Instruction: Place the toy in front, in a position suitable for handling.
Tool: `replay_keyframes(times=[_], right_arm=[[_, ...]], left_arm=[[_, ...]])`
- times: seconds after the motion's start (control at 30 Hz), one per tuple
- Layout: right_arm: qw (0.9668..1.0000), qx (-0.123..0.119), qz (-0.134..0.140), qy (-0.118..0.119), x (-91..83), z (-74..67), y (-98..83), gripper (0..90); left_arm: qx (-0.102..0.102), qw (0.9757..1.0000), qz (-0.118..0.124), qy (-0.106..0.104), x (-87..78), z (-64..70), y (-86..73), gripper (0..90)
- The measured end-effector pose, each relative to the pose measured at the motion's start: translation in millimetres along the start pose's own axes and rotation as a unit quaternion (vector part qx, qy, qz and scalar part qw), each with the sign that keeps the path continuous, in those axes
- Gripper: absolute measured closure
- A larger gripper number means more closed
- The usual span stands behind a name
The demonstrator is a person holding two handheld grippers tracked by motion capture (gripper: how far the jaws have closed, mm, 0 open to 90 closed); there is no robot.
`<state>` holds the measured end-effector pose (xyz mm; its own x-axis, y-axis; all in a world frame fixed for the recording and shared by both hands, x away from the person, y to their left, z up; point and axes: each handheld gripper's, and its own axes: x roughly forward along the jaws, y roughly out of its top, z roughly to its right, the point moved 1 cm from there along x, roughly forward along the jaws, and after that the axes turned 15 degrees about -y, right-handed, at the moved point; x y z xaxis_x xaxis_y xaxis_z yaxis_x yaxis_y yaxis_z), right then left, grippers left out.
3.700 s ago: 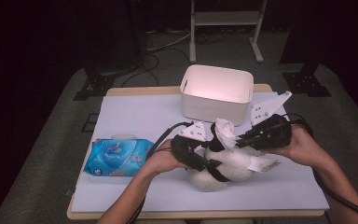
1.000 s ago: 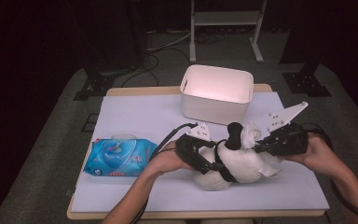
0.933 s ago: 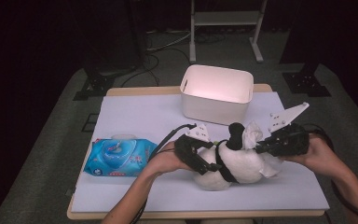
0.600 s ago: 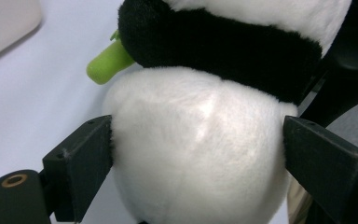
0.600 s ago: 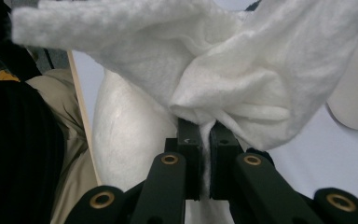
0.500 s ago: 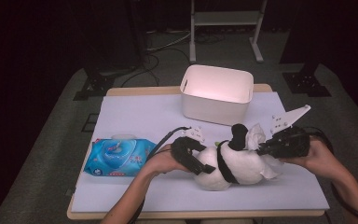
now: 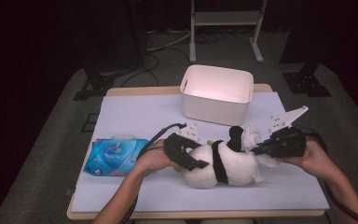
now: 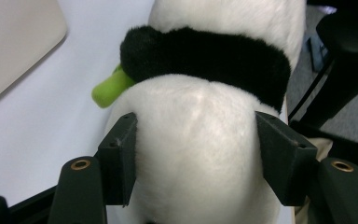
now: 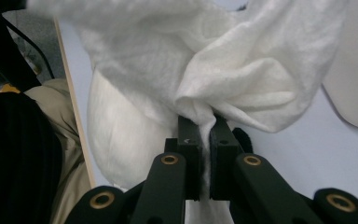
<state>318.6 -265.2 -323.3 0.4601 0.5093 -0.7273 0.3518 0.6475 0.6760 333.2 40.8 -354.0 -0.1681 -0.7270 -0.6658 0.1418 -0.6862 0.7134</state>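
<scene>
Plush panda (image 7: 223, 164) lies low and centre in the high view, looking soft, light and squashy. In the left gripper view the left gripper (image 8: 196, 163) has just been closing, its jaws straddling and touching the rounded white body, a good broad hold. In the right gripper view the right gripper (image 9: 204, 140) is pressed together on a limp white wipe (image 9: 223, 79) at mid-frame.

1. The blue wipes pack (image 7: 114, 156), at the near left of the table, has print on its top, but it is too small and blurred to read.
2. Nothing else carries any legible words, numbers or signs.
</scene>
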Motion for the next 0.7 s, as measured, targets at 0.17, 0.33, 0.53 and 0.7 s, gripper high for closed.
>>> replay_keyframes(times=[0.17,0.33,0.53,0.7], right_arm=[[1.0,-0.002,0.0,0.009,9.6,-0.5,8.8,85.4],[0.9999,-0.004,-0.001,0.013,14.4,-0.4,17.9,85.4],[0.9995,-0.023,0.0,0.019,19.0,-11.5,29.1,85.4],[0.9996,-0.023,0.001,0.019,13.0,-13.8,23.4,85.3]], left_arm=[[0.012,0.9999,-0.008,-0.001,3.2,6.1,1.6,36.4],[0.013,0.9999,-0.002,-0.005,3.4,6.7,-1.3,36.0],[0.009,0.9999,-0.008,0.0,4.7,7.9,-0.4,34.5],[-0.002,1.0,-0.001,0.004,4.5,5.2,-1.5,34.9]])
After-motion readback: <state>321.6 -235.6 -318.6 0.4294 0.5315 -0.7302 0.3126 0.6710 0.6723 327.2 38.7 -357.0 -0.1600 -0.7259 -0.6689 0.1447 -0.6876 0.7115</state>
